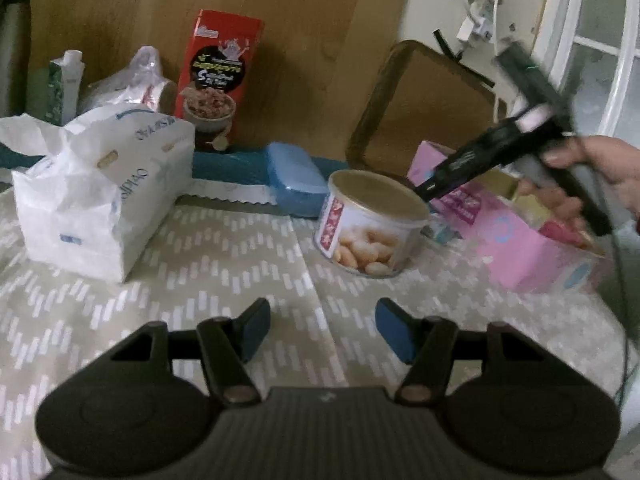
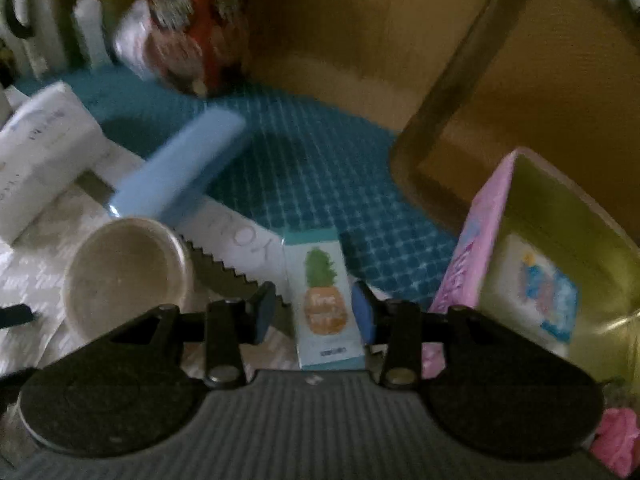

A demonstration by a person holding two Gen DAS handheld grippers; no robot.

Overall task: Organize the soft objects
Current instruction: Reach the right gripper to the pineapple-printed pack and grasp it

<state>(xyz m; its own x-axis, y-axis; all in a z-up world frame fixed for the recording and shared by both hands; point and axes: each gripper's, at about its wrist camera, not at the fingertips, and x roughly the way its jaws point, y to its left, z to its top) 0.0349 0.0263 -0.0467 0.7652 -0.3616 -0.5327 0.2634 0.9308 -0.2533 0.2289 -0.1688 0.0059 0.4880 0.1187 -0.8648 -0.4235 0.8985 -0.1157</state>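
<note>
Left tongs (image 1: 322,330) are standing parted over bare patterned bench cloth (image 1: 200,280), gripping nothing. Right tongs (image 2: 314,314) are also parted, angled steeply down; a small pineapple-print carton (image 2: 326,300) is showing between the fingers, though whether the pads are touching it cannot be told through the blur, so no grip is recorded.

The soft goods are lying as follows: a white plastic-wrapped tissue pack (image 1: 104,196) near the left edge of the bench, a blue sponge (image 1: 296,184) toward the back edge beside the teal mat (image 1: 228,168), and a pink soft pack (image 1: 516,236) at the right edge, leaning against a yellow-green tray (image 2: 560,216). A bean can (image 1: 372,228) is standing mid-bench and a red cereal box (image 1: 220,76) is standing at the back; both are hard items outside the task.

Judged step: both hands are travelling to a pick, with no soft item secured yet. The next move is calling for settling on one target, most likely the sponge or the tissue pack, aligning the fingers across its narrow side, and closing gently enough not to crush it
</note>
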